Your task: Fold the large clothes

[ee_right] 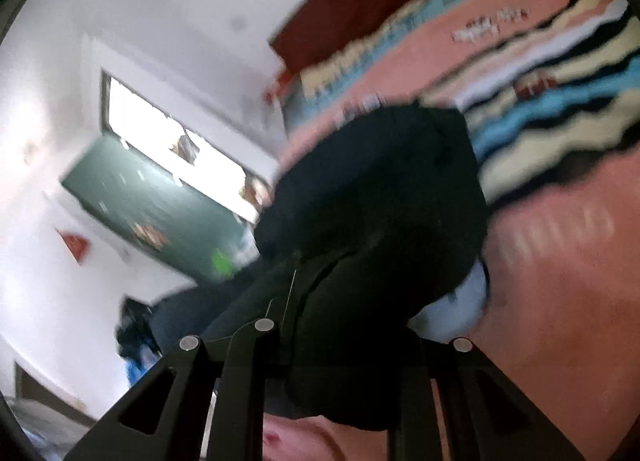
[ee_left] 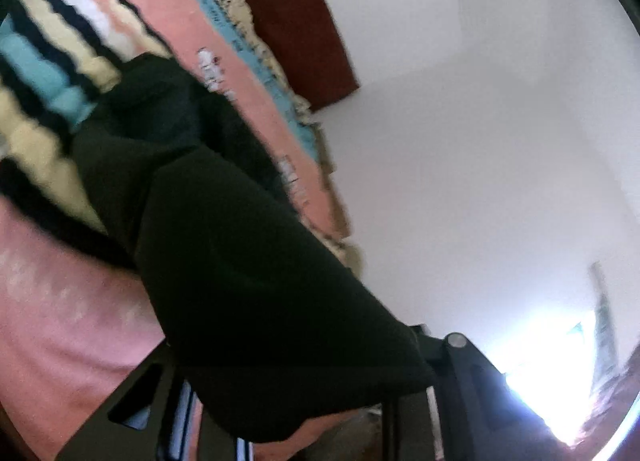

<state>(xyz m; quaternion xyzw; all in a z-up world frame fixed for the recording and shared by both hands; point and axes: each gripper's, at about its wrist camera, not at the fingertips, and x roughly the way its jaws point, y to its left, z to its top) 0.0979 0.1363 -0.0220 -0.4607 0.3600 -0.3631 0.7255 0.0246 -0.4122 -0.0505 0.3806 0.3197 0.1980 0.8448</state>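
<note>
In the left wrist view we see the left gripper [ee_left: 304, 413] closed down on a fold of the black garment [ee_left: 224, 245], its fingers nearly together with the dark cloth bunched between them. The cloth rises from the grip and runs away toward the far upper left, where it lies on the bed. The bed carries a pink cover [ee_left: 68, 325] and a striped blanket [ee_left: 60, 53] – bands of blue, cream, white and black. A dark red headboard [ee_left: 296, 29] stands against the white wall [ee_left: 480, 141].

The right wrist view is blurred, but we can still make out the right gripper [ee_right: 340, 393] pinched on another part of the same black garment, which drapes over its fingers – the tips themselves are hidden by cloth. A bright window [ee_right: 172, 141] shows at the left.
</note>
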